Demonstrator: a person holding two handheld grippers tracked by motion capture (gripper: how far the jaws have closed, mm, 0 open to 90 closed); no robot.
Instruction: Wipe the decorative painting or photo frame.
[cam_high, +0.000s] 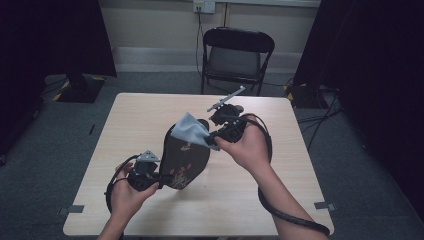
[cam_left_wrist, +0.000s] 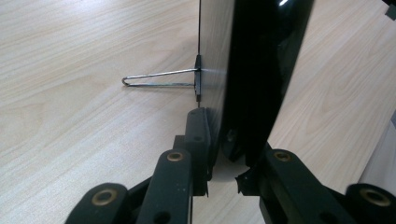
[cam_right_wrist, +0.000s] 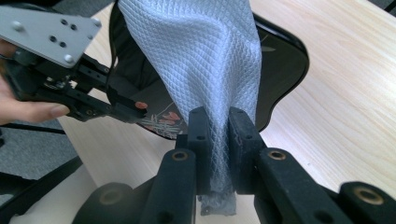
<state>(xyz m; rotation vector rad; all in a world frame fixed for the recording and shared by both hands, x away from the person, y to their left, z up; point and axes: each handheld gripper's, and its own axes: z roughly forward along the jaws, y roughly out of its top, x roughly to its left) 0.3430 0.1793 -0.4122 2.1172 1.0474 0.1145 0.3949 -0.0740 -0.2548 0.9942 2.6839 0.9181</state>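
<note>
Cloth, pale blue and waffle-textured, is pinched between the right tongs, clenched on a bunched corner; the right gripper view has the weave running up from the jaws and draping over the top of the dark panel. From the high view the right tongs sit raised above the middle of the tabletop, and the cloth fans out to the left from them onto the panel's far upper end.

Left tongs now: clamped on the panel's near lower edge, one jaw on each face. The left gripper view gives what the others miss, a thin wire stand hinged to the panel's back and lying out over the wood, plus the panel seen edge-on, glossy black. The high view has the front instead, a rounded dark face with a reddish flower pattern, and the left tongs at its near bottom corner.

Panel's long axis runs from near-left up to far-right, tilted off the tabletop, top end leaning toward the far side. It sits left of centre, well in from every edge. Bare wood opens wide to the right and along the far side; the near edge is close behind both hands. Beyond the far edge stands a folding chair.
</note>
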